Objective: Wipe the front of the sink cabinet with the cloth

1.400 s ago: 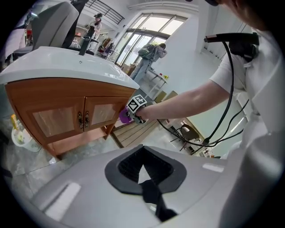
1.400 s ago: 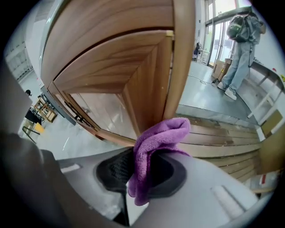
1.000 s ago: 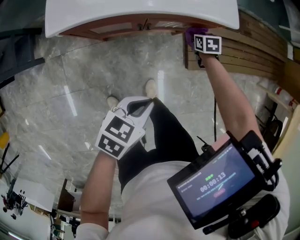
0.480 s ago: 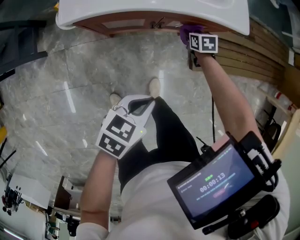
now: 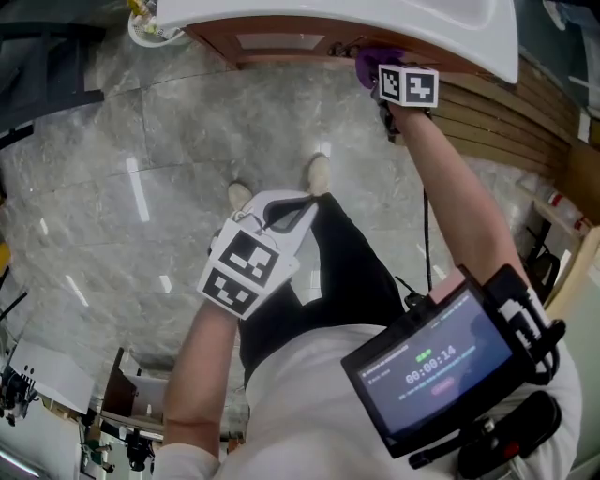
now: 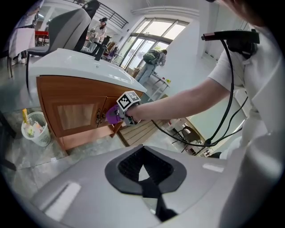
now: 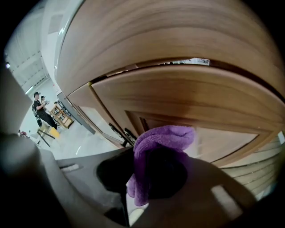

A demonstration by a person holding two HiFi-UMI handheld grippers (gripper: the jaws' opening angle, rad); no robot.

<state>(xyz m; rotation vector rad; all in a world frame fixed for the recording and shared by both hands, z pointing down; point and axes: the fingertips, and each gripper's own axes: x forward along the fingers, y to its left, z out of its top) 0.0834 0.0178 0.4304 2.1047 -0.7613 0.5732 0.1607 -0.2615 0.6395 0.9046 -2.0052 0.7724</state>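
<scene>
My right gripper [image 5: 380, 67] is stretched forward under the white sink top [image 5: 375, 21], shut on a purple cloth [image 5: 366, 62]. In the right gripper view the cloth [image 7: 162, 142] is bunched between the jaws against the wooden cabinet door [image 7: 196, 107], near its dark handles [image 7: 119, 132]. My left gripper [image 5: 281, 214] hangs low by the person's legs, far from the cabinet [image 5: 281, 42]. In the left gripper view its jaws [image 6: 144, 171] are pressed together with nothing between them, and the cabinet [image 6: 71, 111] and the cloth [image 6: 112, 116] show in the distance.
A white wastebasket [image 6: 36, 129] stands on the marble floor [image 5: 141, 187] left of the cabinet. Wooden slats [image 5: 506, 103] lie to the right. A screen device [image 5: 441, 361] is strapped on the right forearm. People stand far off.
The head view has shifted so the cabinet and sink sit further right. My right gripper with the cloth slid slightly left along the cabinet front. The left gripper barely moved.
</scene>
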